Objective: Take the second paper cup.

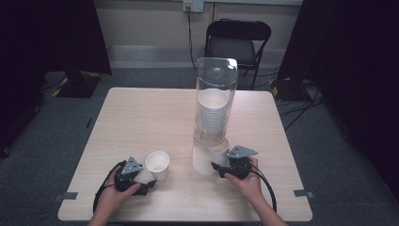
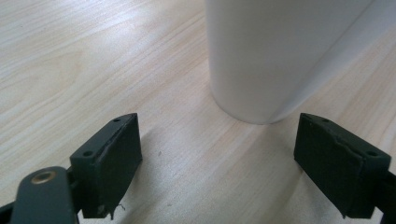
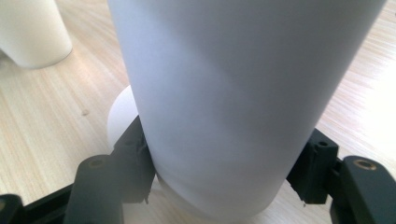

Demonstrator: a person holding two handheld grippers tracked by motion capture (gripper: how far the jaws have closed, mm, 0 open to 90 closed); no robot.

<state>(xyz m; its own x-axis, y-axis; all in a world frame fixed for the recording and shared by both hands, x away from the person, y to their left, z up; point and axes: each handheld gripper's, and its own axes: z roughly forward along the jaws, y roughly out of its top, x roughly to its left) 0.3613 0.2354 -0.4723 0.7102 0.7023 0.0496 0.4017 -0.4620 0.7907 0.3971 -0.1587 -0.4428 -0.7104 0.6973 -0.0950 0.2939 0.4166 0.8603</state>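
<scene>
High view, table: a pale wooden table (image 1: 141,117) with a tall clear tube (image 1: 214,101) standing on it, a stack of white paper cups (image 1: 212,113) inside the tube.
High view, left claw: the left gripper (image 1: 149,184) sits low on the table in the person's left hand (image 1: 113,195); a single white cup (image 1: 157,165) stands upright just ahead of its tips, near but apart.
High view, right claw: the right gripper (image 1: 215,166), held by the right hand (image 1: 247,181), reaches to the bottom cup (image 1: 205,160) under the tube, at the tube's foot.
Left gripper view: the jaws stand wide apart with bare table between them; the single white cup (image 2: 275,56) stands beyond them, ahead and toward the right jaw, not touched.
Right gripper view: the jaws press either side of the bottom cup (image 3: 233,107), clamped on its lower wall; the single white cup (image 3: 32,30) stands far off to the upper left.
</scene>
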